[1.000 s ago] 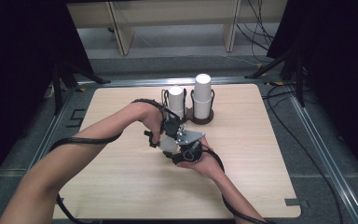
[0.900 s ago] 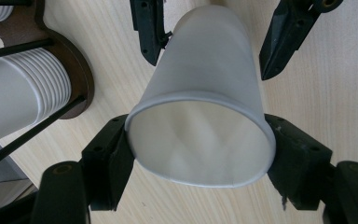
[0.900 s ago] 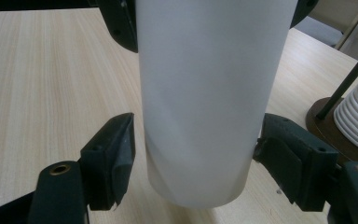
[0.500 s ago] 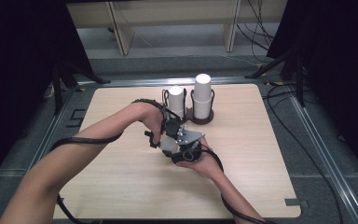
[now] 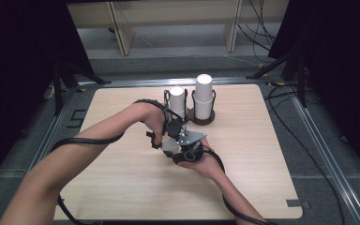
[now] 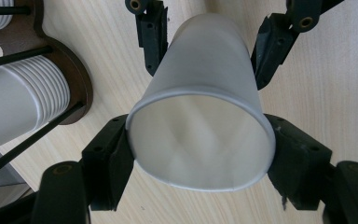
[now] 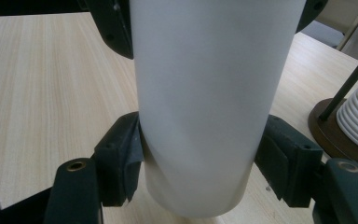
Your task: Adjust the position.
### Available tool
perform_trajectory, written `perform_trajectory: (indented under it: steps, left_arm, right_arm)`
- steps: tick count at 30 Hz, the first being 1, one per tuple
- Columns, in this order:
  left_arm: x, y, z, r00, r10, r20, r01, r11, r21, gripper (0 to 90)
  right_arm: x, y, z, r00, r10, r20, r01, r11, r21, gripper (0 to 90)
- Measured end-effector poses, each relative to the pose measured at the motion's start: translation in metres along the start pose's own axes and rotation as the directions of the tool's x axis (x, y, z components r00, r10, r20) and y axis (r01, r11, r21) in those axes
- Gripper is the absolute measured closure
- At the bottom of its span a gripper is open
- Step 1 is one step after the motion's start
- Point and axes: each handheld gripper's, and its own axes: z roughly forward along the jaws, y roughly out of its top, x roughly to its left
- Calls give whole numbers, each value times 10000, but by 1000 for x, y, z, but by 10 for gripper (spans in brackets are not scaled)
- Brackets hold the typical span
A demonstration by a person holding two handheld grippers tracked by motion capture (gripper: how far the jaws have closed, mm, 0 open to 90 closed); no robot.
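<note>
Near the middle of the pale wooden table (image 5: 122, 178), a white translucent plastic cup (image 6: 205, 116) is clamped at its rim end by the left gripper (image 6: 200, 154) and lower down by the right gripper (image 7: 200, 163). It seems held just above the tabletop. Behind stands a dark round holder (image 5: 204, 119) with two white cup stacks (image 5: 203, 96).
</note>
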Motion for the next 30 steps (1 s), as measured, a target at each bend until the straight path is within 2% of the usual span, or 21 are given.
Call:
perform_trajectory:
  steps: [1, 2, 3, 4, 6, 8, 9, 12, 14, 15, 16, 18, 19, 21, 22, 24, 25, 26, 27, 30]
  left_arm:
    - [0, 0, 0, 10000, 5, 40, -5, 10000, -9, 291]
    - [0, 0, 0, 10000, -9, 32, 9, 10000, -26, 292]
    - [0, 0, -1, 10000, -32, -32, 32, 10000, -2, 292]
    - [0, 0, -2, 9994, -108, -344, 107, 9999, -24, 292]
    - [-1, 0, -3, 9993, -137, -349, 134, 9999, -83, 292]
    - [0, -1, -3, 9992, -148, -358, 144, 9998, -117, 290]
    - [0, -1, -2, 9992, -158, -362, 151, 9997, -187, 288]
    - [0, -2, -3, 9992, -259, -301, 251, 9993, -283, 274]
    - [0, -3, -3, 9991, -241, -343, 229, 9991, -347, 265]
    - [0, -3, -4, 9991, -240, -345, 226, 9989, -399, 260]
    - [0, -4, -4, 9992, -242, -330, 228, 9988, -434, 251]
    - [1, -5, -4, 9987, -285, -434, 258, 9978, -611, 220]
    - [0, -5, -5, 9981, -376, -481, 337, 9963, -786, 206]
    - [0, -6, -6, 9976, -426, -553, 373, 9950, -931, 181]
    - [-1, -6, -7, 9972, -434, -602, 370, 9940, -1030, 169]
    - [-1, -8, -8, 9957, -511, -774, 409, 9910, -1278, 151]
    - [-1, -9, -10, 9950, -549, -836, 428, 9893, -1397, 143]
    - [1, -10, -12, 9940, -377, -1028, 222, 9888, -1477, 140]
    - [-1, -11, -12, 9923, -764, -974, 583, 9825, -1770, 133]
    - [-3, -15, -15, 9884, -948, -1188, 680, 9749, -2118, 130]
  right_arm:
    - [0, 0, -1, 9992, 306, 255, -311, 9994, 181, 355]
    - [2, 0, -1, 9996, 289, -6, -289, 9995, 154, 355]
    - [1, 0, -1, 9997, 251, 7, -251, 9996, 135, 357]
    - [1, 0, -2, 9997, 238, 6, -238, 9996, 125, 357]
    - [1, 0, -1, 9996, 138, -265, -138, 9999, 13, 359]
    - [2, 0, -1, 9994, 249, -220, -249, 9997, 9, 359]
    - [1, 0, -1, 9997, 110, -233, -109, 9999, 45, 359]
    - [1, 0, -1, 9996, 110, -262, -109, 9999, 14, 358]
    - [-1, 0, 0, 9998, -144, -109, 141, 9996, -254, 356]
    - [1, 0, -1, 9995, 128, -274, -128, 9999, 13, 356]
    - [-1, 0, -1, 9999, -67, -79, 65, 9997, -230, 355]
    - [-1, -1, -1, 10000, -72, -29, 72, 9998, -165, 355]
    - [-2, -1, -1, 10000, -55, -41, 54, 9998, -168, 355]
    - [1, -2, -3, 9990, 406, -175, -407, 9992, -48, 355]
    - [-1, -2, -2, 9993, 359, -63, -360, 9990, -247, 354]
    - [1, -2, -4, 9981, 610, -133, -612, 9980, -148, 355]
    - [-1, -3, -4, 9989, 459, -43, -461, 9983, -353, 355]
    - [-2, -3, -4, 9993, 380, -41, -381, 9986, -359, 355]
    - [-2, -3, -5, 9990, 451, -9, -451, 9984, -354, 355]
    - [-4, -4, -7, 9990, 451, -20, -451, 9985, -295, 355]
